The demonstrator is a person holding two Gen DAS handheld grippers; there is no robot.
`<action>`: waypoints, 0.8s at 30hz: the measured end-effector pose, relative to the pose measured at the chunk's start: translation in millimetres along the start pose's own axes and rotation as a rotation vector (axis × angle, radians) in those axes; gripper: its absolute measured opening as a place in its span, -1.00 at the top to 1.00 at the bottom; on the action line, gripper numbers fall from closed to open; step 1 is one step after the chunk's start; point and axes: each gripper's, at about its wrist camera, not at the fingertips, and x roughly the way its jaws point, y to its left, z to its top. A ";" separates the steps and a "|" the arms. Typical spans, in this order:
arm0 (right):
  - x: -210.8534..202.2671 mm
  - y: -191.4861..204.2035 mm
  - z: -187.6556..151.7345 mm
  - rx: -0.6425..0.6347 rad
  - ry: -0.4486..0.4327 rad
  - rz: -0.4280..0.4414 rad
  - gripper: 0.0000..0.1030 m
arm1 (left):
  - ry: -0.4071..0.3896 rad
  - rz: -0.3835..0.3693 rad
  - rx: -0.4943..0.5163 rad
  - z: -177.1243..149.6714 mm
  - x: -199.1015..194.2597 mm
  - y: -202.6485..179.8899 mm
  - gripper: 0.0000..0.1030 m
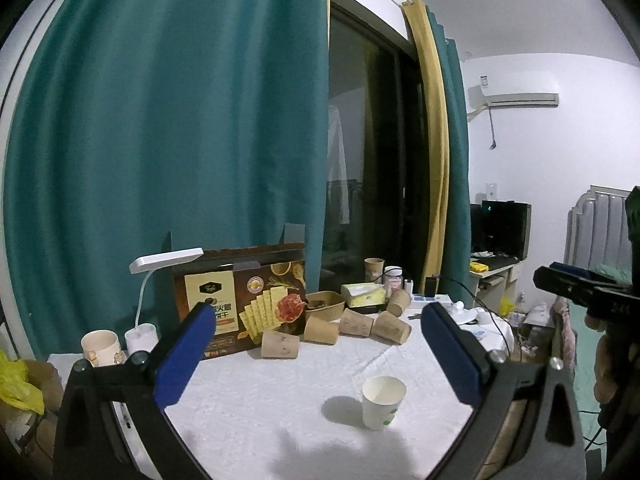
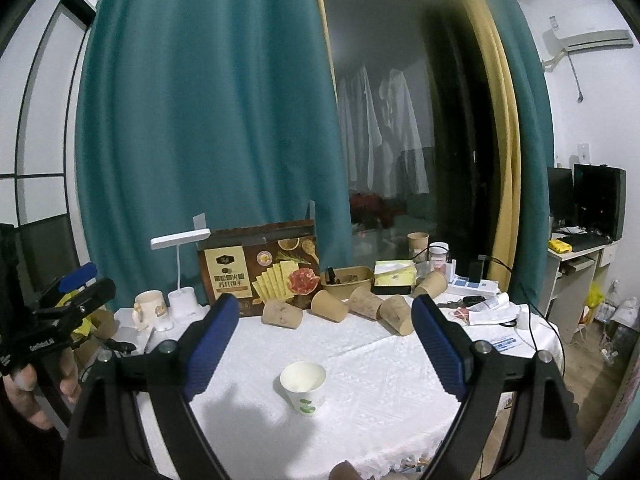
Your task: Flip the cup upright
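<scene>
A white paper cup (image 1: 383, 402) with a green mark stands upright, mouth up, on the white tablecloth (image 1: 280, 392). The right wrist view shows the same cup (image 2: 303, 387) near the middle of the cloth. My left gripper (image 1: 316, 320) is open, its blue pads wide apart, and the cup sits low between them, untouched. My right gripper (image 2: 322, 314) is open too, held above and short of the cup. Each gripper shows at the edge of the other's view: the right gripper (image 1: 576, 288) at far right, the left gripper (image 2: 76, 284) at far left in a hand.
Several brown paper cups (image 1: 352, 324) lie on their sides at the back of the table. Behind them stand a cracker box (image 1: 244, 304), a white desk lamp (image 1: 160, 280), a mug (image 1: 100, 346), a tissue box (image 1: 364, 294) and a brown bowl (image 1: 326, 304). Teal curtains hang behind.
</scene>
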 end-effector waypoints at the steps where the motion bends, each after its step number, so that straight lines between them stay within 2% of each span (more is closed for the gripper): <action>1: 3.4 1.1 0.0 -0.002 0.003 0.000 -0.68 | 0.002 0.000 -0.002 -0.7 2.7 1.0 -0.99; 18: 24.6 -6.0 -3.2 0.001 0.011 -0.001 -0.72 | 0.020 -0.005 -0.013 -3.8 23.3 6.2 -0.99; 24: 24.7 -7.2 -3.3 0.003 0.010 -0.001 -0.81 | 0.023 -0.009 -0.007 -4.4 27.0 -1.1 -0.99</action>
